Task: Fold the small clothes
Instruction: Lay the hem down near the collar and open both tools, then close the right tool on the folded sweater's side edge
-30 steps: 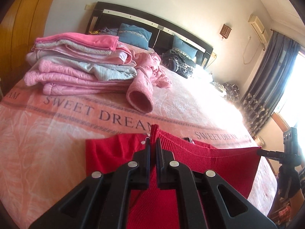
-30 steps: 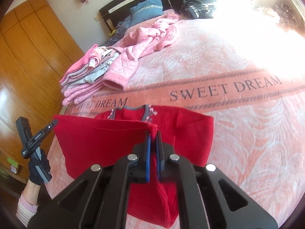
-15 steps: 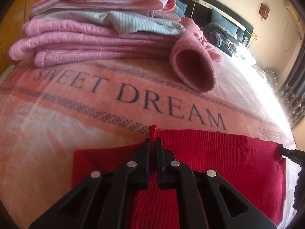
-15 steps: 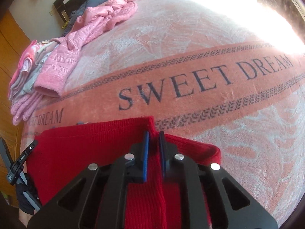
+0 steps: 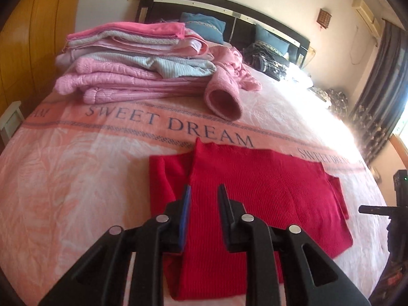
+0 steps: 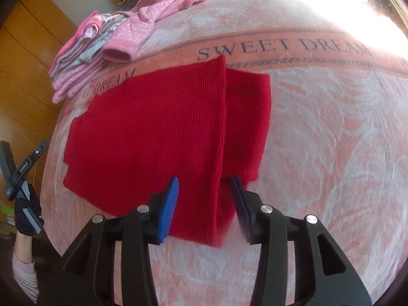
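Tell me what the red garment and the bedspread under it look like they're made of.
The red garment looks like a rib-knit, wool or acrylic: fine parallel ridges run along it, with a matte, soft surface. The bedspread looks like a woven, towel-like cotton blanket: a low nap, a pale leaf pattern and lettering that seem woven in, though printing can't be ruled out.

Bed [image 5: 76,178]: red garment [image 5: 255,191], apparently folded pile [image 5: 132,63].

My left wrist view looks low across the pink "SWEET DREAM" bedspread [image 5: 63,178] toward the dark headboard; my right looks steeply down, closer. Both share the folded red knit garment [image 5: 255,191] [image 6: 153,132] at lower centre.
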Motion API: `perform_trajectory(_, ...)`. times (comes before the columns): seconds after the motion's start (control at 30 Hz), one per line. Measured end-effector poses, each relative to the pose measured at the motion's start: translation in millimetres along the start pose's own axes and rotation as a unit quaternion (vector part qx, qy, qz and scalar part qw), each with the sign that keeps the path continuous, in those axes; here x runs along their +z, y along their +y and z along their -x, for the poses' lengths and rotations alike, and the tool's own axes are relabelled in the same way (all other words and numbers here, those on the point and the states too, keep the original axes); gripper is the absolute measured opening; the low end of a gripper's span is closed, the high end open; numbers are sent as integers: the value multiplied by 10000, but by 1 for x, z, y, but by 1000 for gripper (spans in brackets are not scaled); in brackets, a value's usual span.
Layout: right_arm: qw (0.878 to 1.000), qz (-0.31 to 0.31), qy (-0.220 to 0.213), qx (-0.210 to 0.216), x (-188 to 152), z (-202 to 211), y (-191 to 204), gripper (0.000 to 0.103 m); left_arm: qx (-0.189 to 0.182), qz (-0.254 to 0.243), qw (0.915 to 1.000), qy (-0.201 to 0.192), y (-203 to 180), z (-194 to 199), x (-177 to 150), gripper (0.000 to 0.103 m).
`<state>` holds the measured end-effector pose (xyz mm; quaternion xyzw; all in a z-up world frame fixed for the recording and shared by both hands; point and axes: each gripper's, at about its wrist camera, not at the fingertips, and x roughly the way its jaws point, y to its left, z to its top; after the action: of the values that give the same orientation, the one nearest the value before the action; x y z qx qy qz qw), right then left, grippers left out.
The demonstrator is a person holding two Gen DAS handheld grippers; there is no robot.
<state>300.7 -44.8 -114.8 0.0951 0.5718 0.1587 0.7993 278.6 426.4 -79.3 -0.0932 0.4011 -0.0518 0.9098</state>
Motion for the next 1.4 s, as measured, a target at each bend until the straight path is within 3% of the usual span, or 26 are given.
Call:
perform_trajectory(0.1,9998,-129,151,85,-27,-11,-2,43,-141,45,9989,439,-15,-10,-28,31)
perform_trajectory(0.2,9993,-244,152,249,-34,-20,-5,42,-311,193,9977,565,-22,-23,-42,32)
perform_trajectory(0.27,9988,-271,260,317,-33,-28,-7,36,-310,293,9970,646,-21,-34,-46,39)
perform_trajectory(0.33,9985,-259,317,374,-34,-32,-9,9,-293,350,9963,733,-21,-43,-49,39)
perform_trajectory(0.37,9980,-275,326,476,-34,-31,-11,6,-306,383,9960,751,-19,-46,-50,39)
perform_trajectory(0.5,9967,-331,311,671,-39,-17,-17,4,-260,274,9952,907,-15,-57,-60,39)
perform_trajectory(0.9,9964,-355,561,528,-49,-30,-26,4,-316,150,9963,790,-13,-58,-69,40)
perform_trajectory(0.97,9951,-488,523,688,-49,-28,-29,9,-316,227,9961,796,-12,-57,-67,40)
perform_trajectory(1.07,9929,-686,368,896,-41,-16,-35,27,-373,408,9957,742,-12,-50,-60,41)
perform_trajectory(1.13,9919,-826,172,947,-33,-5,-42,59,-417,427,9964,607,-14,-44,-52,44)
perform_trajectory(1.27,9846,-1235,70,1236,-18,-7,-58,59,-490,585,9959,484,-15,-44,-42,48)
perform_trajectory(1.4,9812,-1489,186,1211,-11,-31,-70,58,-509,672,9947,581,-16,-56,-44,48)
